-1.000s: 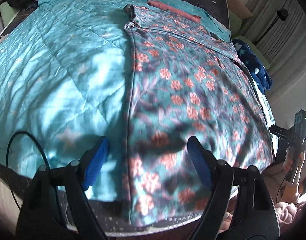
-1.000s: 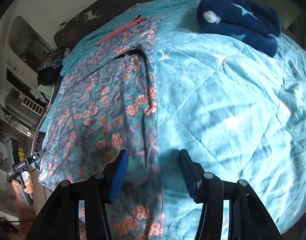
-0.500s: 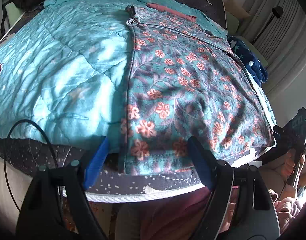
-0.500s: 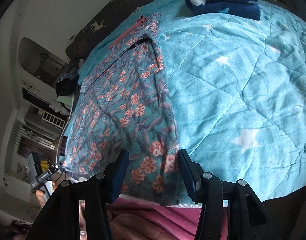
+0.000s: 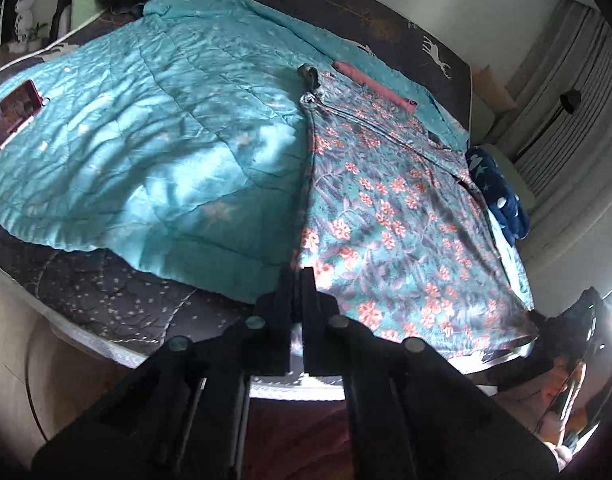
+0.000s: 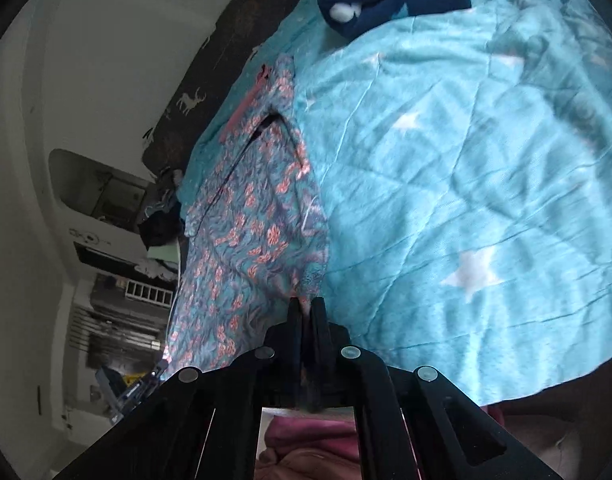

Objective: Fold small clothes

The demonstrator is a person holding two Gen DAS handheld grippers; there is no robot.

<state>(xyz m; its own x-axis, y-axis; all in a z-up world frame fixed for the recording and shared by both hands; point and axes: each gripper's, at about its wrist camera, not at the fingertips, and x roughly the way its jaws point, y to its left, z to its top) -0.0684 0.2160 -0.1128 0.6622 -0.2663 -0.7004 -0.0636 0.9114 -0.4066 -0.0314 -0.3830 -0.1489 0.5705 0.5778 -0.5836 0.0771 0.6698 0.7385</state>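
A teal garment with pink flowers (image 5: 386, 220) lies spread flat on a turquoise quilt (image 5: 146, 140), its hem toward me at the bed's near edge. My left gripper (image 5: 298, 276) is shut on the hem's near left corner, where the garment's left edge runs in between the fingers. In the right wrist view the same garment (image 6: 246, 240) stretches away to the left, and my right gripper (image 6: 306, 306) is shut on its near right corner, with fabric pinched between the black fingers. The right gripper also shows dimly at the left wrist view's right edge (image 5: 578, 320).
A navy starred garment (image 5: 498, 192) lies bunched at the quilt's far right. A pink rolled item (image 5: 374, 88) sits beyond the floral garment's far end. A red-cased phone (image 5: 10, 120) rests on the quilt's left. Dark deer-print sheet (image 5: 106, 292) shows at the bed's edge.
Both grippers went from open to shut at the garment's near hem corners. Both views have pulled back toward the bed's near edge and rolled, so more of the bed shows.
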